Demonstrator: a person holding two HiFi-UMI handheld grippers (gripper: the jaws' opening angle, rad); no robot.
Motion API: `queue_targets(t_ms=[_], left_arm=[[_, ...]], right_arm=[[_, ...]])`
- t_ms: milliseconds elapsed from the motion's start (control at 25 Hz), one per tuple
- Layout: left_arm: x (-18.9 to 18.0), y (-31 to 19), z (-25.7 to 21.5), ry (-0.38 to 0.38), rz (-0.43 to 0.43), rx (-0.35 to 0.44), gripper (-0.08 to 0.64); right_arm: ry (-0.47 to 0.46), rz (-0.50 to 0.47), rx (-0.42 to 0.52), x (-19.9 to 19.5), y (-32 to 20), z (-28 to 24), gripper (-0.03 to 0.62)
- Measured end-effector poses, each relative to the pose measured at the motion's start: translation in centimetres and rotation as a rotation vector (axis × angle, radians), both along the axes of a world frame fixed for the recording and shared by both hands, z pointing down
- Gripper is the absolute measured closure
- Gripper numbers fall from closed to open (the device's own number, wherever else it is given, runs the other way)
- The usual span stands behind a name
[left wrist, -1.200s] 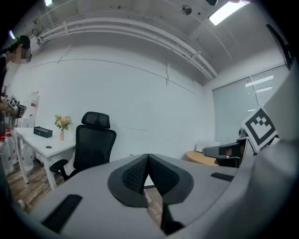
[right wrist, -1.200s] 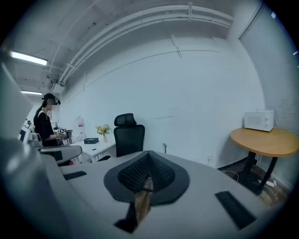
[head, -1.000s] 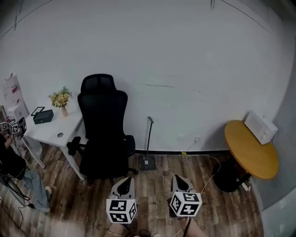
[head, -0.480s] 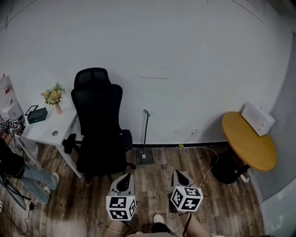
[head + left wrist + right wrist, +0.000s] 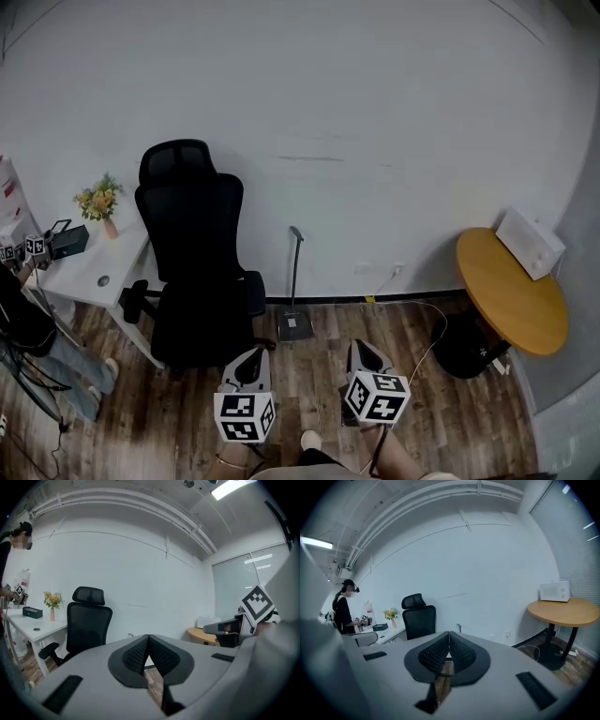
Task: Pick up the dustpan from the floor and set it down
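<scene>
From the head view I have both tools low in the frame, side by side over the wooden floor (image 5: 441, 412), each pointing toward the white wall (image 5: 375, 141). The left gripper (image 5: 254, 354) has its jaws pressed fully together, the ribbed pads meeting at the tip, and nothing is caught between them. The right gripper (image 5: 357, 345) is the same: jaws closed tight on each other, with no object in them.

The dustpan (image 5: 294, 324) is ahead of me, well apart from both tools. Its pan sits flat on the floor at the foot of the wall and its long handle stands upright against the wall. It lies a little left of the midline between the two grippers, just to the right of the black office chair (image 5: 192, 272). In the right gripper view I see the top of that handle poking up just beyond the closed jaws.

To the left of the chair is a white table (image 5: 89, 277) carrying a small vase of flowers (image 5: 97, 200) and a black box (image 5: 67, 241). A person (image 5: 21, 323) is at the far left edge beside it. On the right stands a round table (image 5: 511, 295) with a white appliance (image 5: 530, 244) on top, and a cable (image 5: 424, 349) trails across the floor from the wall toward its base.
</scene>
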State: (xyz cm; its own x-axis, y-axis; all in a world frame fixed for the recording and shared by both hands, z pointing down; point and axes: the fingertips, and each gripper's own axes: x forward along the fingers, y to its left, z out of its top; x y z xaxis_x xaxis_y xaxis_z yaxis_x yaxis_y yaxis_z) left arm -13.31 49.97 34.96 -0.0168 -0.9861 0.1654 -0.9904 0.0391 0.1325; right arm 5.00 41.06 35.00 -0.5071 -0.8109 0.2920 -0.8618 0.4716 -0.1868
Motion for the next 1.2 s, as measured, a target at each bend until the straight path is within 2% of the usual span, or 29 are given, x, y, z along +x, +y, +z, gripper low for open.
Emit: queue_targets(t_ms=[360, 720, 1200], left_arm=[[-2.0, -8.7, -0.8, -0.011, -0.056, -0.003, 0.543], [-2.3, -17.0, -0.3, -0.016, -0.109, -0.015, 0.543], [-2.6, -23.3, 1.8, -0.004, -0.125, -0.079, 0.543]], right_arm=[[-0.004, -0.055, 0.000, -2.4, -9.8, -0.7, 0.560], [0.000, -0.107, -0.002, -2.9, -19.0, -0.2, 0.560], [0.003, -0.117, -0.096, -3.3, -25.2, 3.5, 0.560]])
